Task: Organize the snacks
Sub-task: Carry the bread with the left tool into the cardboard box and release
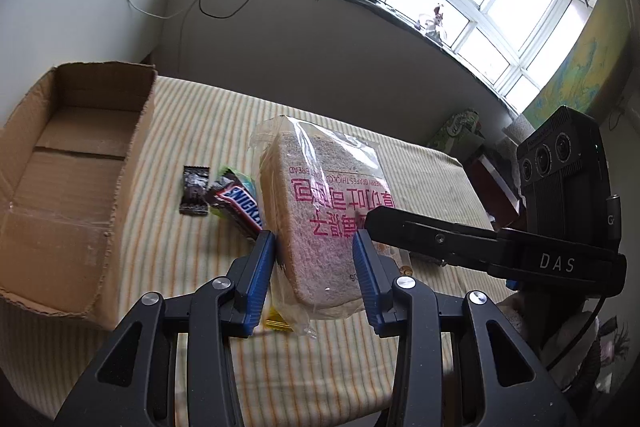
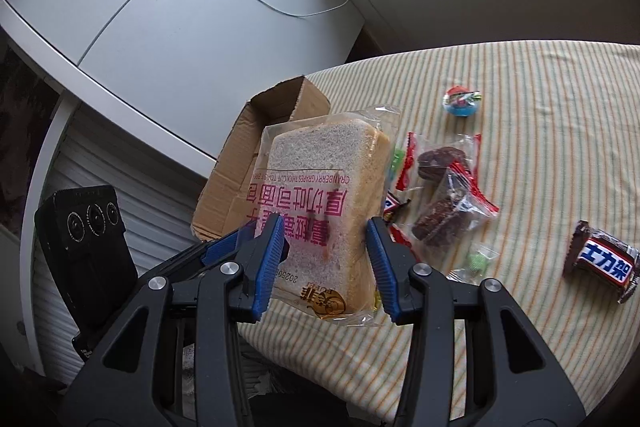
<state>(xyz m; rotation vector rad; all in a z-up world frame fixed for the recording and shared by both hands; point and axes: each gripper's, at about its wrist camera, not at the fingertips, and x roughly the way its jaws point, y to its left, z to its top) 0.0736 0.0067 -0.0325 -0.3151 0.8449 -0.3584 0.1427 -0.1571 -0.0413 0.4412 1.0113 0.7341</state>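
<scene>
Clear-wrapped bread slice (image 1: 320,211) stands tilted, long axis pointing away.

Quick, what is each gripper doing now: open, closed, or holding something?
Left gripper: closed on the bread pack, lifted off the cloth.
Right gripper: closed on the same bread pack.

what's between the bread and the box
In the left wrist view, a small dark candy and a Snickers bar lie between bread and box.
</scene>
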